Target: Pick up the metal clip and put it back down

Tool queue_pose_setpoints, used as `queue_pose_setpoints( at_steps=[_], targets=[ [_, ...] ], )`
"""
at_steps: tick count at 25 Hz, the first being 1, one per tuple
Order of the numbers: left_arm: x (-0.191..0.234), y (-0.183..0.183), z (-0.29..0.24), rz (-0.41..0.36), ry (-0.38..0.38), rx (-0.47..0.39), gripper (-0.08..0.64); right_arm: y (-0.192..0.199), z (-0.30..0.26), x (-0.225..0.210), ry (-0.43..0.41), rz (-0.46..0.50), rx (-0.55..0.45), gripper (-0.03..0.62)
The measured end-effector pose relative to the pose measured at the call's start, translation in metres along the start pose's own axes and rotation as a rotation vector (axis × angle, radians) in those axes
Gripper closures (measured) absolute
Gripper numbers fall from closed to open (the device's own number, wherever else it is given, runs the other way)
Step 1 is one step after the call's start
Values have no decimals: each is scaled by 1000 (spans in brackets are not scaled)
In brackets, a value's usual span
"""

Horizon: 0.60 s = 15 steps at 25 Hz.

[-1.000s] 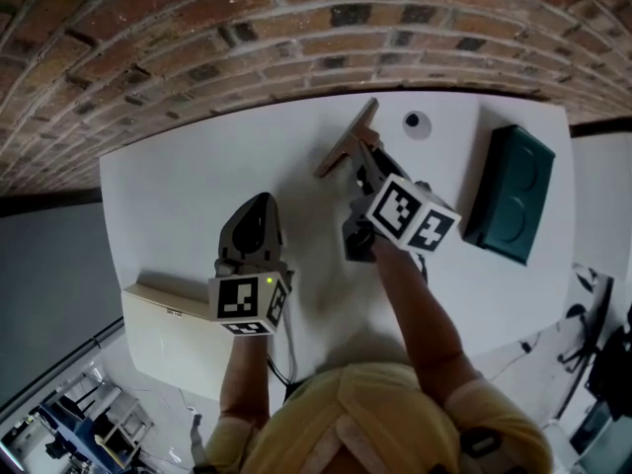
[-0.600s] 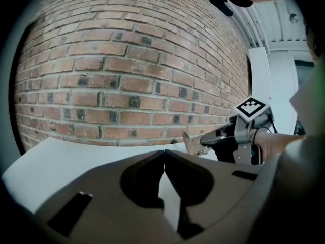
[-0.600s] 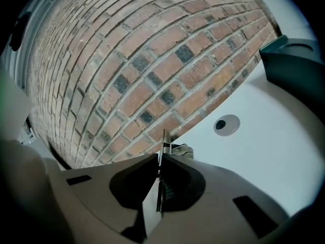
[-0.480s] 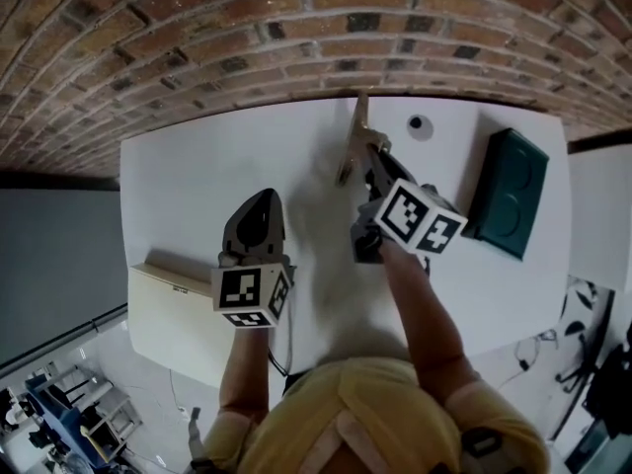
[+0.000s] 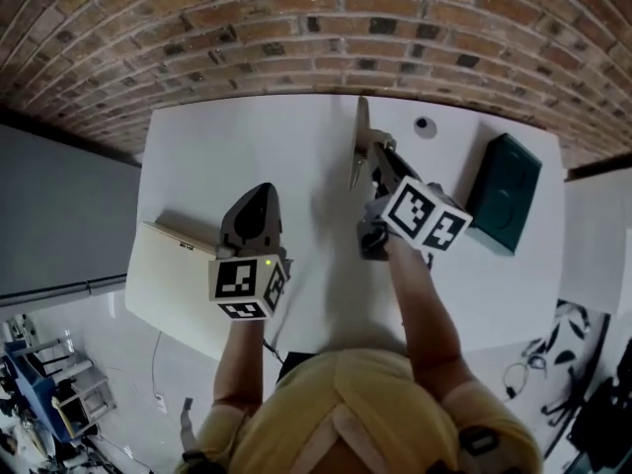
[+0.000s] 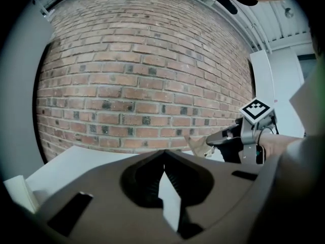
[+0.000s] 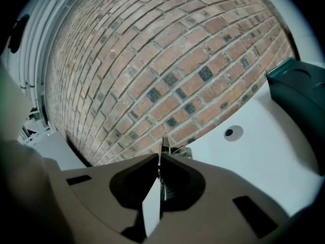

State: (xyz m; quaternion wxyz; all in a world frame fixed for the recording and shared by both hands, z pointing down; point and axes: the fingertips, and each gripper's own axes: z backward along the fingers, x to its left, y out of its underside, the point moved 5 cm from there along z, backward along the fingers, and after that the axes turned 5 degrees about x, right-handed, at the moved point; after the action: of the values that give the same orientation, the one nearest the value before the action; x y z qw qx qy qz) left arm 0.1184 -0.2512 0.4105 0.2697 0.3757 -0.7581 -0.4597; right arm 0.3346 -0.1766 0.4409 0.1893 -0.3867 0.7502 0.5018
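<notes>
The metal clip [image 5: 359, 144] is a thin tan plate, seen edge-on above the white table [image 5: 247, 156] near the brick wall. My right gripper [image 5: 374, 158] is shut on its near end. In the right gripper view the jaws [image 7: 160, 159] pinch a thin edge, and the clip's wire parts [image 7: 176, 150] stick out just past the tips. The left gripper view shows the clip [image 6: 199, 145] ahead of the right gripper [image 6: 216, 140]. My left gripper [image 5: 259, 200] rests over the table's left half, shut and empty [image 6: 163, 156].
A dark green box [image 5: 504, 194] lies at the table's right, also in the right gripper view [image 7: 299, 85]. A flat cream box [image 5: 173, 275] overhangs the left front edge. A small black round spot [image 5: 424, 123] sits near the wall. The brick wall [image 5: 296, 28] runs behind the table.
The clip has turned from lying slanted to standing edge-on in my right gripper, which has closed on it. My left gripper has barely moved.
</notes>
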Motion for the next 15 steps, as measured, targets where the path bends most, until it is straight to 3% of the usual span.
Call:
queue_pose_setpoints(
  at_steps=[15],
  targets=[
    [30,30,154,105,-294,-86,557,42,43,75,-194,133,71,578]
  ],
)
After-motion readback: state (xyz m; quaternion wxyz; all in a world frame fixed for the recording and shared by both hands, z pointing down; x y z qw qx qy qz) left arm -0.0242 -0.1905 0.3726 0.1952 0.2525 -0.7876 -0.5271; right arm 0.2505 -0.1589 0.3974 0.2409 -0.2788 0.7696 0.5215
